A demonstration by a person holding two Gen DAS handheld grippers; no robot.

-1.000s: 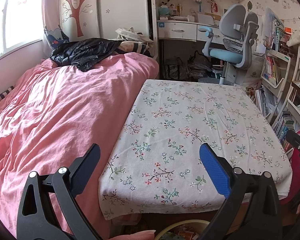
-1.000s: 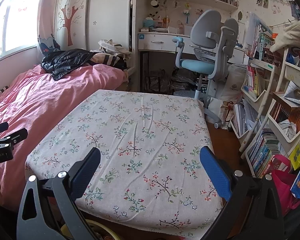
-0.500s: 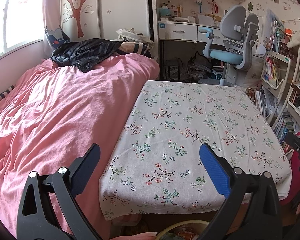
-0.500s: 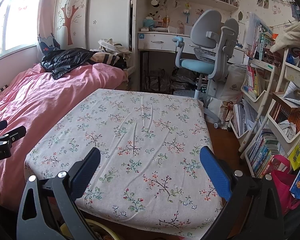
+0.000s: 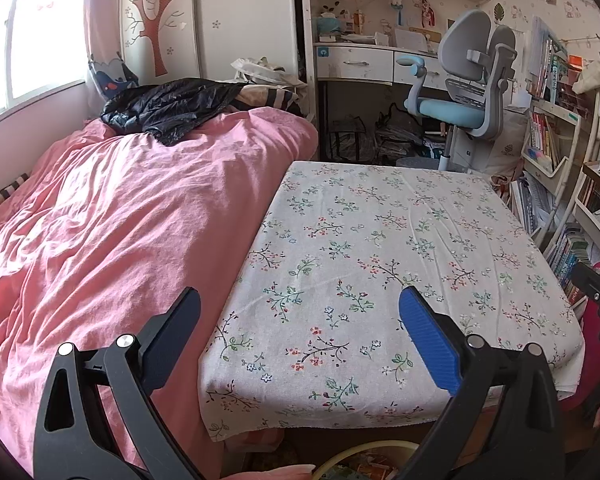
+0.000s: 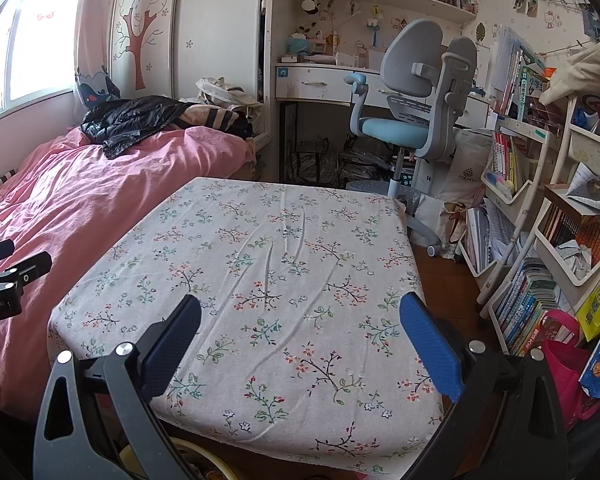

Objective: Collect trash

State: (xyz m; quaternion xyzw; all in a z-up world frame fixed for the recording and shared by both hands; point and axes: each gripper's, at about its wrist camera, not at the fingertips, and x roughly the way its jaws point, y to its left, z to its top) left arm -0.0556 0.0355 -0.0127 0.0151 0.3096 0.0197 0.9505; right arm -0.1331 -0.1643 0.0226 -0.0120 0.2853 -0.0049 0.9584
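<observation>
Floral-clothed table (image 5: 380,248) as before, left tool (image 5: 300,320) and right tool (image 6: 300,322) still released, empty.

Left wrist view: the floral-clothed table (image 5: 400,248) sits slightly lower in frame than before. Right wrist view: the left gripper (image 6: 4,276) has edged marginally downward.

Square table (image 5: 400,248) under a pale floral-print cloth, creased in a few lines, nothing lying on top. Hard against its left edge, a bed (image 5: 100,240) spread with a rumpled pink cotton duvet. At the far end of the bed, a crumpled shiny black padded jacket (image 5: 168,110), with a beige and dark striped fabric (image 6: 212,116) just right of it. Brown wooden floor (image 6: 444,276) to the right of the table.
</observation>
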